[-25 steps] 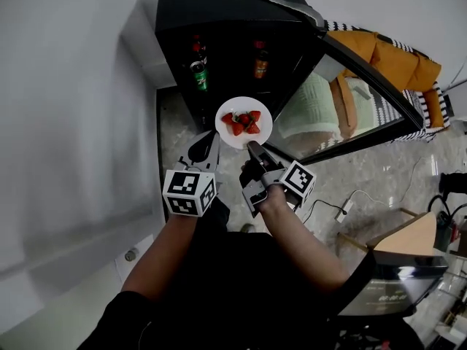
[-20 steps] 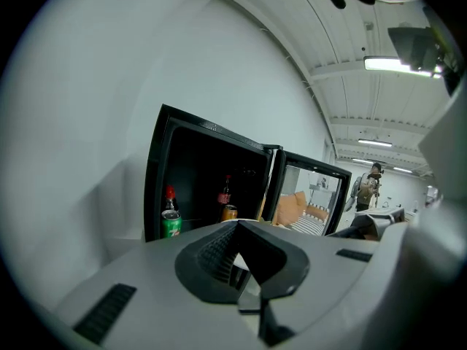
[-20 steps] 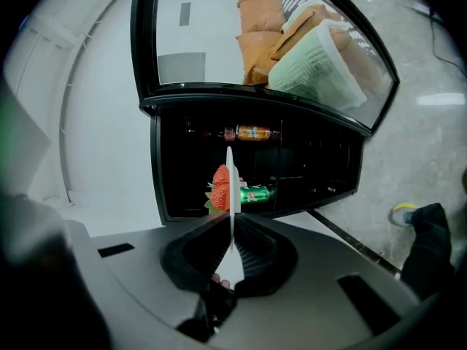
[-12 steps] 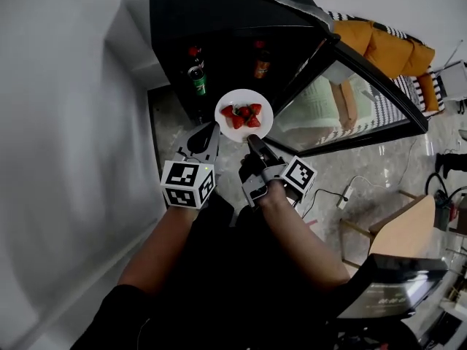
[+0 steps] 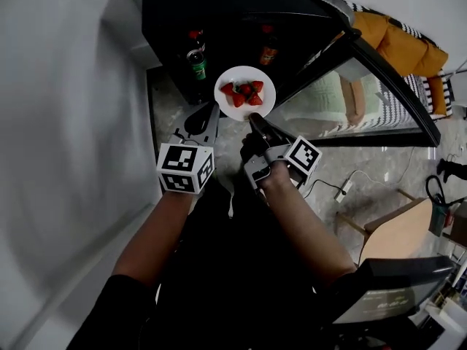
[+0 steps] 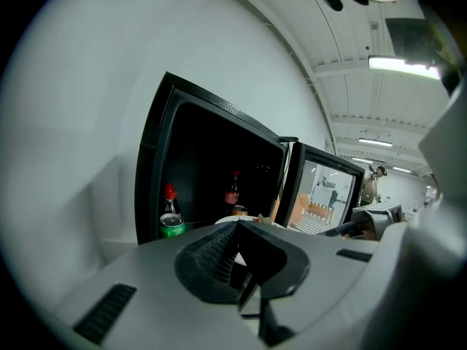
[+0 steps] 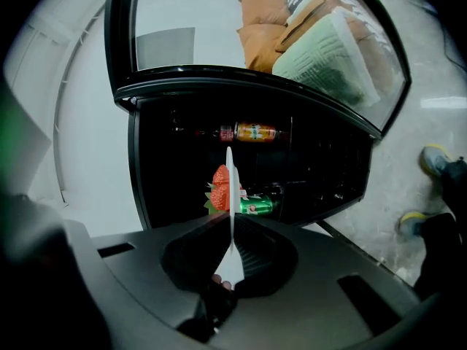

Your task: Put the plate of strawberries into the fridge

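Observation:
A white plate [image 5: 263, 81] carrying several strawberries [image 5: 244, 93] is held level in front of the open black fridge [image 5: 219, 6]. My left gripper [image 5: 214, 114] is shut on the plate's near left rim. My right gripper [image 5: 253, 119] is shut on the near right rim. In the left gripper view the plate [image 6: 228, 219] shows just beyond the closed left gripper [image 6: 239, 232]. The right gripper view shows the plate [image 7: 230, 188] edge-on in the right gripper [image 7: 231, 228], with the strawberries [image 7: 220, 184] to its left.
Inside the fridge stand a red-capped bottle [image 5: 193, 49], a green can [image 5: 198, 68] and an orange bottle [image 5: 268, 49]. The glass door [image 5: 365, 93] swings open to the right. An orange sofa [image 5: 398, 39], a floor cable [image 5: 343, 195] and a wooden stool [image 5: 398, 228] lie right; a wall runs left.
Both grippers and the plate have moved forward, closer to the fridge opening. The grip on the plate is unchanged.

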The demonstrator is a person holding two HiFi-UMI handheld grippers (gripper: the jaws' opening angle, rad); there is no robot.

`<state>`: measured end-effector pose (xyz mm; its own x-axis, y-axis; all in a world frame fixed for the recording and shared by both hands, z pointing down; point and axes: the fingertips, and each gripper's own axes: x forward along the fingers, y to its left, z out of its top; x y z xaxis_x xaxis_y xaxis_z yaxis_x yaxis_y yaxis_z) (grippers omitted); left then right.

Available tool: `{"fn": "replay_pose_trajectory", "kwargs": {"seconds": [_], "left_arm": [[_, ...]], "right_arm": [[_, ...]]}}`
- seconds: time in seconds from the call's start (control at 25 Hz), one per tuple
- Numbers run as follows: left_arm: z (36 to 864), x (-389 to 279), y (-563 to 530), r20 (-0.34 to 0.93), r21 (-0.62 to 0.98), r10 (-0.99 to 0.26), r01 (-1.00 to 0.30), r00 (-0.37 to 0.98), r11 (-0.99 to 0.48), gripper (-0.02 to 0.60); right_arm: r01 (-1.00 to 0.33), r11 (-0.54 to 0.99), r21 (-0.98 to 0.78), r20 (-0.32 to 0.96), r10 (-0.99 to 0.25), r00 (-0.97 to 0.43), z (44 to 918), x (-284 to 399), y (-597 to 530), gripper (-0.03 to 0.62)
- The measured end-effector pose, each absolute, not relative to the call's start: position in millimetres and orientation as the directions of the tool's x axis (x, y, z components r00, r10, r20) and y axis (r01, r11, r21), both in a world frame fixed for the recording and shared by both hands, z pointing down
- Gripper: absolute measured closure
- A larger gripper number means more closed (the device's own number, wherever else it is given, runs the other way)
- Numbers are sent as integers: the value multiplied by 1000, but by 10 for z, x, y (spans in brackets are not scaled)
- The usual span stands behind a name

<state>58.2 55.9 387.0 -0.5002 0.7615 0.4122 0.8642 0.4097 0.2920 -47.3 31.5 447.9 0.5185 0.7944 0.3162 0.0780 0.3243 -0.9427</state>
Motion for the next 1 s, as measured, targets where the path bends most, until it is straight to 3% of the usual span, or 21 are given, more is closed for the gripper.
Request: {"fn": "replay_pose_trajectory", "kwargs": {"seconds": [0.44, 1.0], "left_arm": [[3873, 539, 560, 429, 261, 790, 897, -439, 357, 577], [3923, 494, 498, 382, 242, 820, 903, -426, 356, 577]], "right_arm": [[74, 304, -950, 286, 747, 600, 4535, -448, 386, 576], [68, 240, -968, 233, 775, 587, 4674, -452, 432, 575]]}}
